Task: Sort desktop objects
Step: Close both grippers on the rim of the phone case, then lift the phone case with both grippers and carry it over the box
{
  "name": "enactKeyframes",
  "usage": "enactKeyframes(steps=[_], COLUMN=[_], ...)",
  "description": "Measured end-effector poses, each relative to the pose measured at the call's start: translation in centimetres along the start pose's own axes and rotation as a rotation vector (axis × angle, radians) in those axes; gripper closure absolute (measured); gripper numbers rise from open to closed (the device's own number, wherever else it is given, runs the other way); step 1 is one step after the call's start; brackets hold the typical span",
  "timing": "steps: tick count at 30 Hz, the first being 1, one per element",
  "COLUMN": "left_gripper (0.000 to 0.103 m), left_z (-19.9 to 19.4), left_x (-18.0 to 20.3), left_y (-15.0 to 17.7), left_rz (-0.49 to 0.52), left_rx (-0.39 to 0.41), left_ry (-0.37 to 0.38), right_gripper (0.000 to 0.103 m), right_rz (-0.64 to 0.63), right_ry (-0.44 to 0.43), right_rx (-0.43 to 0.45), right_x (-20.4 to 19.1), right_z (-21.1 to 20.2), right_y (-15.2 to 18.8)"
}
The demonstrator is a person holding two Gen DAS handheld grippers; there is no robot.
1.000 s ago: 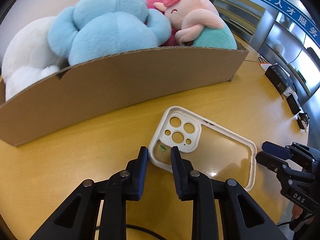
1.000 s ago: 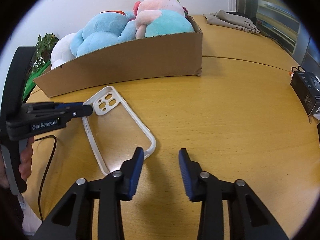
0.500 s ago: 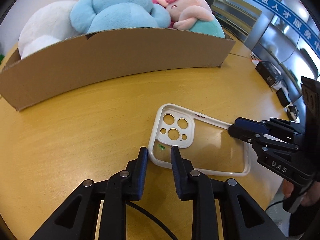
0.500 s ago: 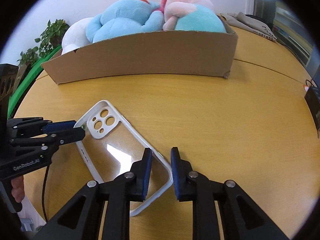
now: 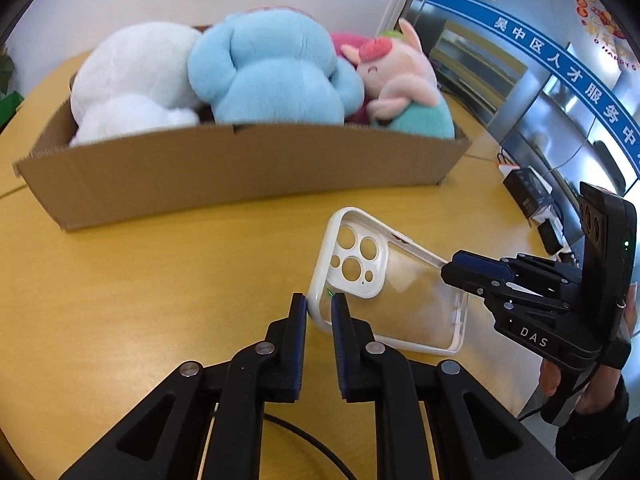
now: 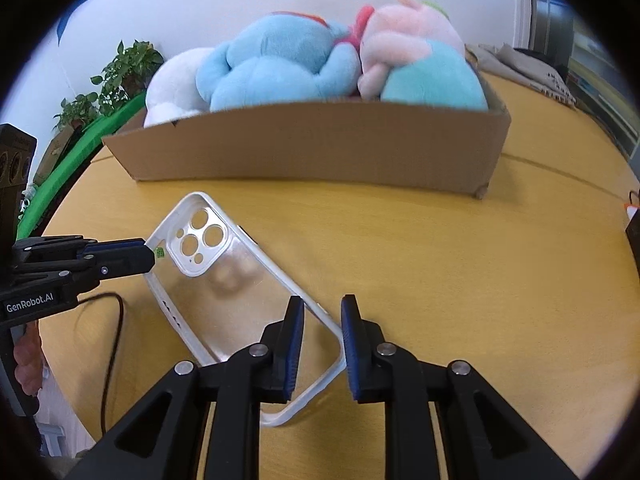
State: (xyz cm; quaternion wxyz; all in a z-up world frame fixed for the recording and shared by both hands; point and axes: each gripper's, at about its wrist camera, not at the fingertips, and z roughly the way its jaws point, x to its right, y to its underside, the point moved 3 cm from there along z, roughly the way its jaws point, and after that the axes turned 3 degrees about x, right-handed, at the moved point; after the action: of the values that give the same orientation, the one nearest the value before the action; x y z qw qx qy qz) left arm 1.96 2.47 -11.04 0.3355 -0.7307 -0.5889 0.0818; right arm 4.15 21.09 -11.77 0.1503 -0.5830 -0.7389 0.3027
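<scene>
The phone case [image 5: 394, 292] is held just in front of the cardboard box [image 5: 240, 176], on the side nearest both cameras, and appears tipped up off the table [image 5: 120, 280]. Its camera-end rim is pinched by the left gripper [image 5: 319, 309], jaws nearly closed on the thin white edge. The opposite end is straddled by the right gripper [image 6: 322, 326], jaws narrowed either side of the rim; whether real pressure is applied there cannot be told. The box is already crowded with plush toys [image 5: 264, 68]. A slip is the risk judged here: only a slim, slick rim is gripped, so if the two grippers are moved unevenly the flexible case could be twisted, popped free and dropped. It could also be caught on the box wall if lifted too low.
</scene>
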Motion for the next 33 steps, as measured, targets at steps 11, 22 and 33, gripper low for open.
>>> enactKeyframes(steps=[11, 22, 33], left_gripper=[0.093, 0.095, 0.1], left_z=[-3.5, -1.1, 6.5], left_x=[-1.9, -6.5, -10.1], left_y=[-7.6, -22.6, -26.7], left_rz=[0.03, 0.086, 0.029], left_rx=[0.157, 0.265, 0.182], left_ry=[-0.008, -0.046, -0.108], right_gripper=[0.085, 0.102, 0.098], right_rz=[-0.073, -0.188, -0.194], right_ry=[-0.013, -0.027, -0.042], right_rx=[0.149, 0.252, 0.159], right_x=[-1.1, -1.9, -0.8], right_z=[-1.5, 1.4, 8.6], right_y=[-8.0, -22.1, -26.2])
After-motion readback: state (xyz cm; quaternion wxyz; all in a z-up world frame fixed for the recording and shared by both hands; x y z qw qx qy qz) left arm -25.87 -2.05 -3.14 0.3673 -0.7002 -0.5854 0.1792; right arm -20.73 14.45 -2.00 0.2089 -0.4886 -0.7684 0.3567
